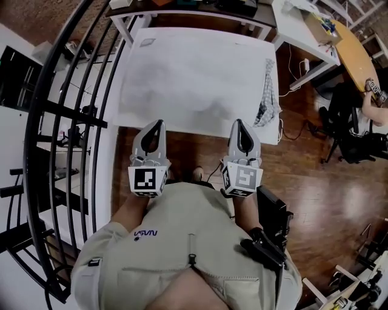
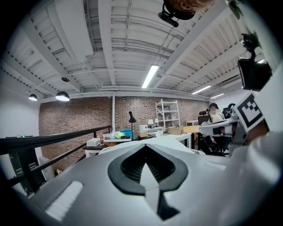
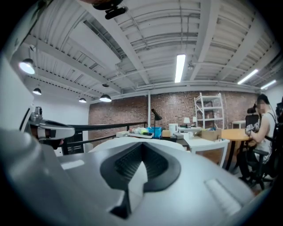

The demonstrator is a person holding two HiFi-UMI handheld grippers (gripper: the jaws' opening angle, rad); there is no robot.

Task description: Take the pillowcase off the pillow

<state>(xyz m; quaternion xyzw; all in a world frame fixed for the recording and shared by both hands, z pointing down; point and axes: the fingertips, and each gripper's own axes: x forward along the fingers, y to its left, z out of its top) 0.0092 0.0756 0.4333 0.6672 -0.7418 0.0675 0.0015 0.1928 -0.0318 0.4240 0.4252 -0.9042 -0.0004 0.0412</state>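
- Beige cloth of the wearer's shirt fills the nearest part of the head view, on the near side of the pillow and well short of it.
- The grey plastic left gripper with a black-and-white marker cube is held at the waist, its tip just short of the pillow's near edge; its jaws are pressed together with nothing between them.
- The matching grey right gripper is beside it, also aimed at the pillow's near edge; its jaws are likewise clenched and empty.
- A strip of reddish-brown wooden floor shows under both grippers, before the pillow.
- The broad white rectangular pillow lies flat on a white table, faintly creased, touched by neither gripper.
- A grey-and-white checked cloth hangs over the pillow's right edge; whether it is the pillowcase cannot be told.
- A black metal railing curves along the pillow's left.
- A dark desk stands past the pillow's far edge.
- A seated person is far to the pillow's right, near a round wooden table.
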